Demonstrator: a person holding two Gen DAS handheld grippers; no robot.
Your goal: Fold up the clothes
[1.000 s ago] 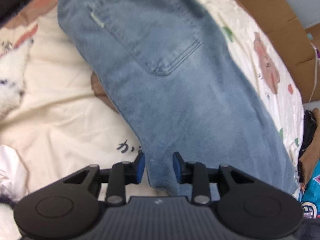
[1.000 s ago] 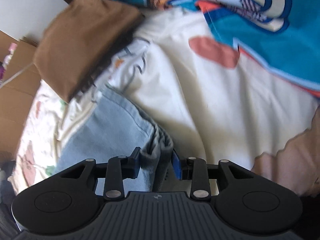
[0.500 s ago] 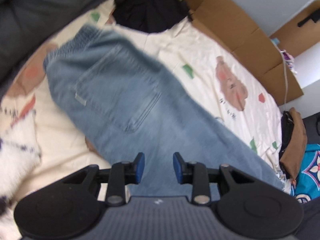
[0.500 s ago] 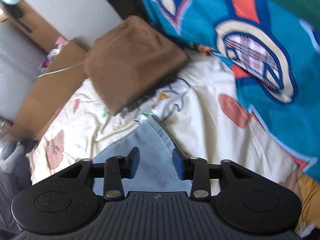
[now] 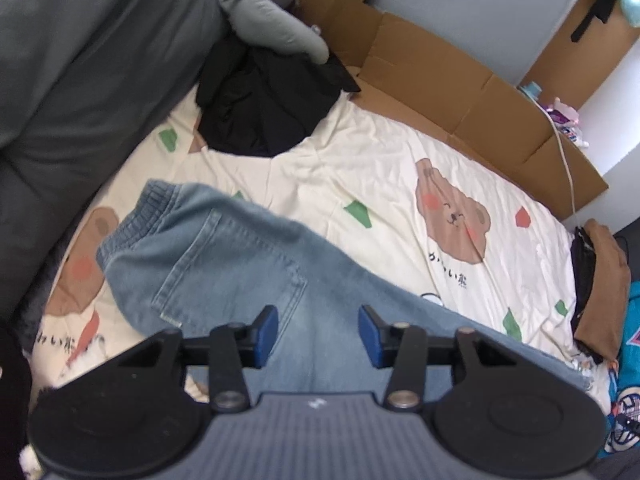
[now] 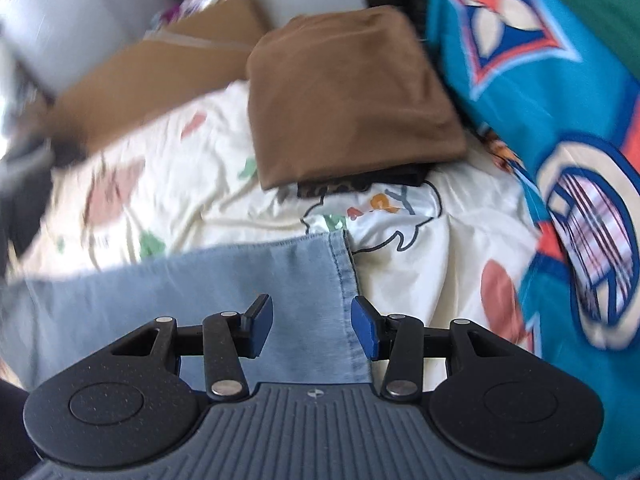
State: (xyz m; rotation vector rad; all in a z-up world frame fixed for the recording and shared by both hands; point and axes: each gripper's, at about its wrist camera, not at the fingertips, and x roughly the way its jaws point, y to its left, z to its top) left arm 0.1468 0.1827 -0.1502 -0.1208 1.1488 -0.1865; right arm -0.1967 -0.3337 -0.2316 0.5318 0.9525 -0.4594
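We see the jeans [image 5: 248, 280] lying flat across the cream bear-print bedsheet [image 5: 380, 176], waistband far left, leg hem [image 6: 340, 264] to the right. Our left tongs [image 5: 318, 336] sit wide open above the seat area, holding nothing. Our right tongs [image 6: 312, 326] are also spread open over the hem, empty. A folded brown garment [image 6: 344, 92] lies just beyond the hem.
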